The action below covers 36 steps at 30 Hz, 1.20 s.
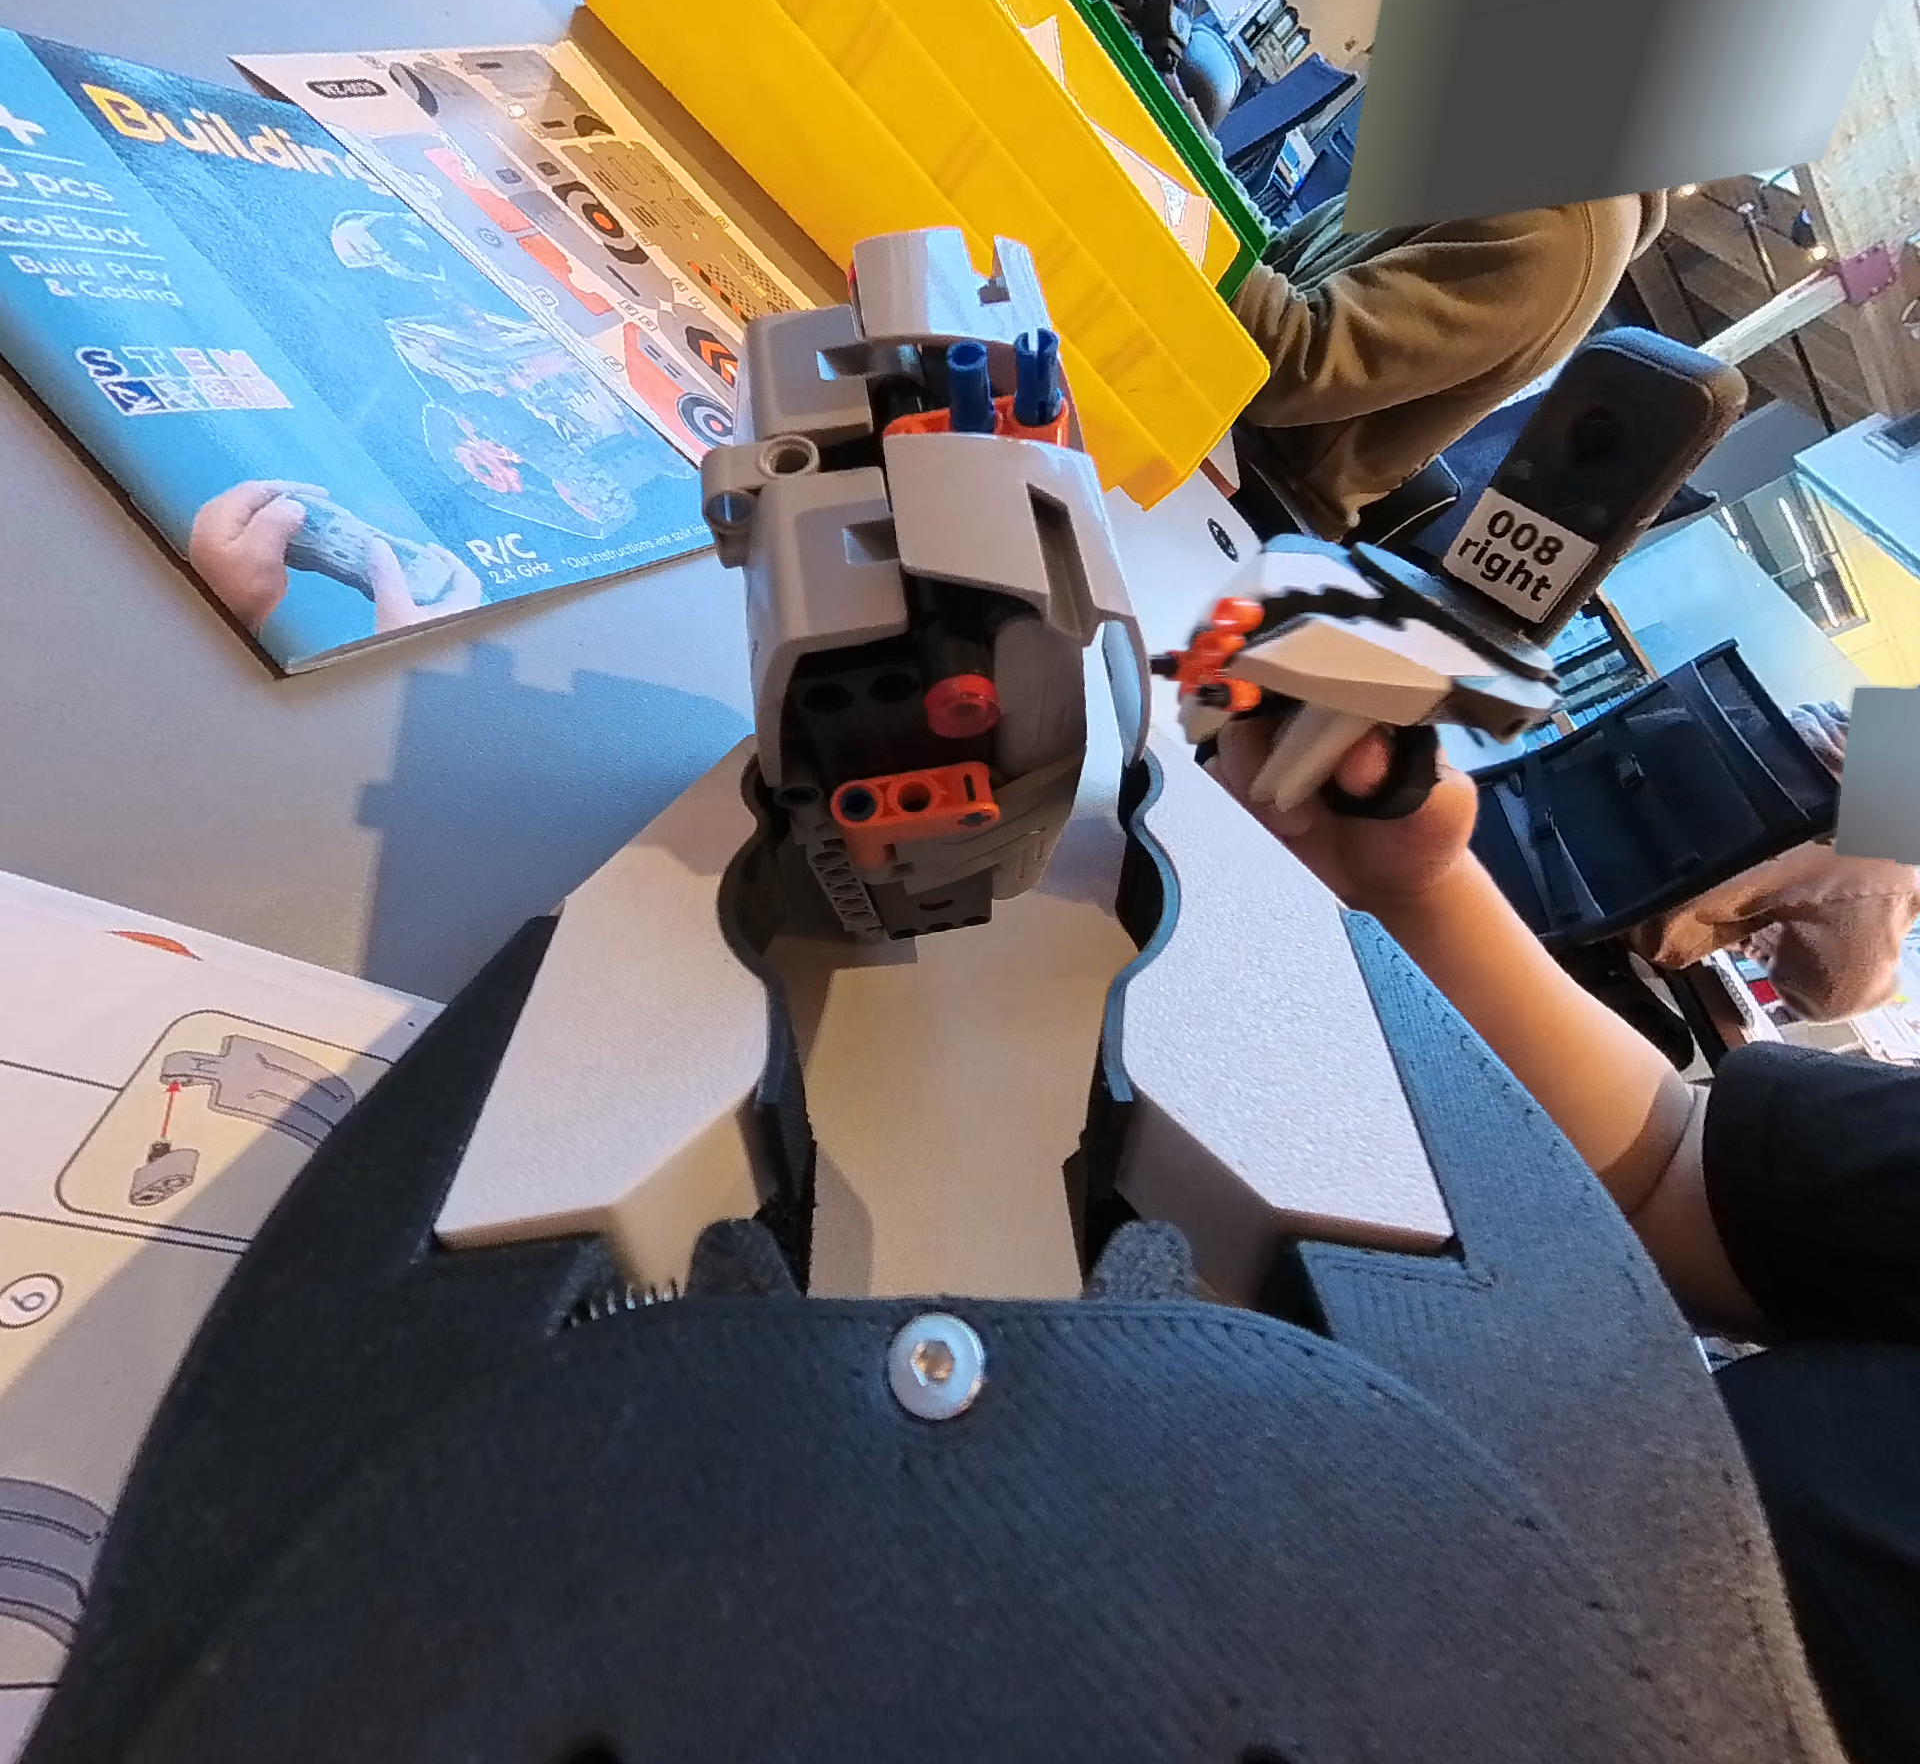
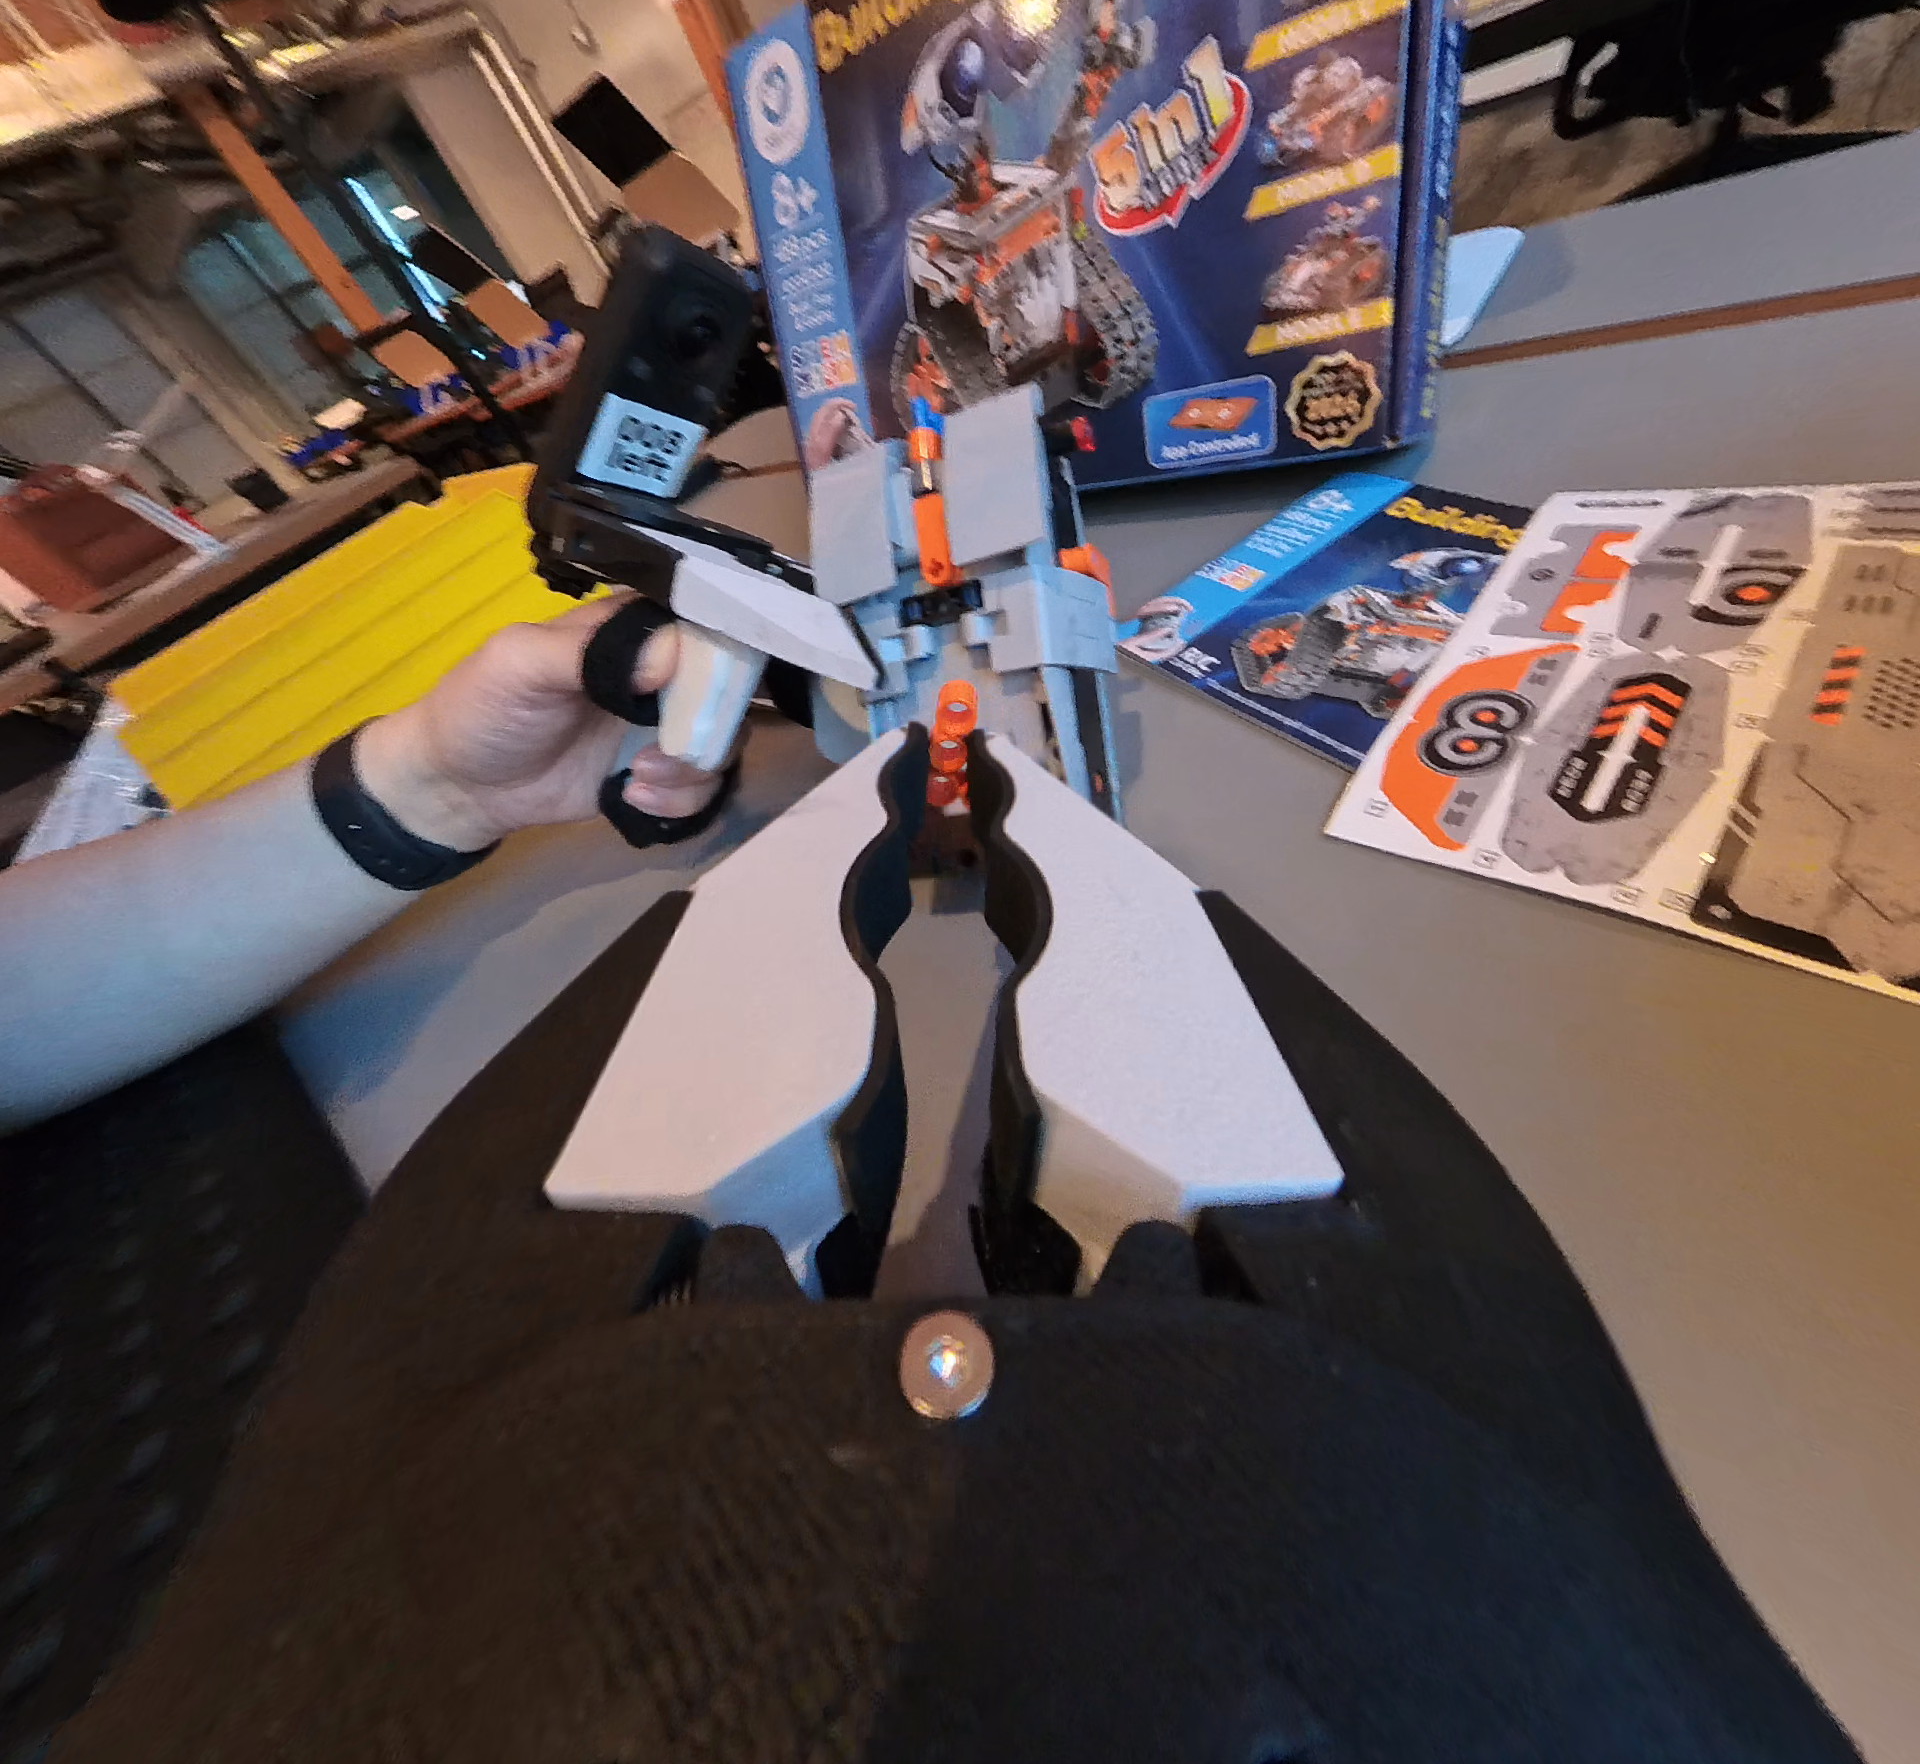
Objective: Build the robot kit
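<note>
Black printed housing fills the near edge of both wrist views, and from it the pale fingers reach forward. On the grey bench (image 2: pixel 1558 1143) stands the biggest thing about, a dark blue toy box (image 2: pixel 1122 156) upright at the far side, with a yellow plastic bin (image 1: pixel 935 114) off toward the person's left. Flat on the bench lie a sticker sheet (image 2: pixel 1662 727) in grey and orange, a blue booklet (image 1: pixel 301 343), and, at the near left edge, an open instruction page (image 1: pixel 156 1143) with line drawings.

Between the two tools is a part-built brick model (image 1: pixel 914 592), grey shells over a black and orange core, with two blue pins standing up at its far end. The left gripper (image 1: pixel 940 873) is clamped narrow on the model's lower end and holds it off the bench, tilted away from the camera. The right gripper (image 2: pixel 948 779) is pinched nearly closed on a small orange and black brick piece (image 2: pixel 951 758) with clear orange round studs, its tips just beside the model's flank but, as far as I can tell, not yet touching it.

Judging only from how things lie, the model is well begun: shells on, core filled. Several holes and pins are unfilled, and the small piece is not yet seated.
</note>
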Motion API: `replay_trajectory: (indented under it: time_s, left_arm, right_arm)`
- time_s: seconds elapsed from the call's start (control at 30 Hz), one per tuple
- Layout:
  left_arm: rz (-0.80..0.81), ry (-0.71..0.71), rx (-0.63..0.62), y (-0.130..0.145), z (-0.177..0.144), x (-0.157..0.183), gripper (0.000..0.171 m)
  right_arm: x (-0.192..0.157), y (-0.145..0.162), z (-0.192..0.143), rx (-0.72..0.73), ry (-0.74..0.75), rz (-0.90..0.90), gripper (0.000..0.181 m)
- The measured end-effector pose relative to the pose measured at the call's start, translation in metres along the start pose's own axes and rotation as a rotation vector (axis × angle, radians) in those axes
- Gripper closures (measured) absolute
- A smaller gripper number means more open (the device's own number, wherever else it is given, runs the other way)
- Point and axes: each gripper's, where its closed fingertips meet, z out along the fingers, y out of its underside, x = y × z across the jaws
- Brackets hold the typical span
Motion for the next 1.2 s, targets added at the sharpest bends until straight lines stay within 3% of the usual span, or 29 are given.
replay_trajectory:
  time_s: [0.2,0.37,1.2]
  left_arm:
    - [-0.01,0.005,0.004,0.0,0.0,-0.001,0.11]
    - [-0.006,0.003,0.003,0.0,0.0,0.0,0.11]
    - [-0.006,-0.003,-0.002,0.0,0.0,0.0,0.11]
  right_arm:
    - [-0.034,-0.025,-0.013,0.144,-0.214,0.012,0.177]
    - [-0.053,-0.03,-0.018,0.179,-0.307,-0.028,0.177]
    - [-0.037,-0.019,-0.008,0.111,-0.2,-0.065,0.177]
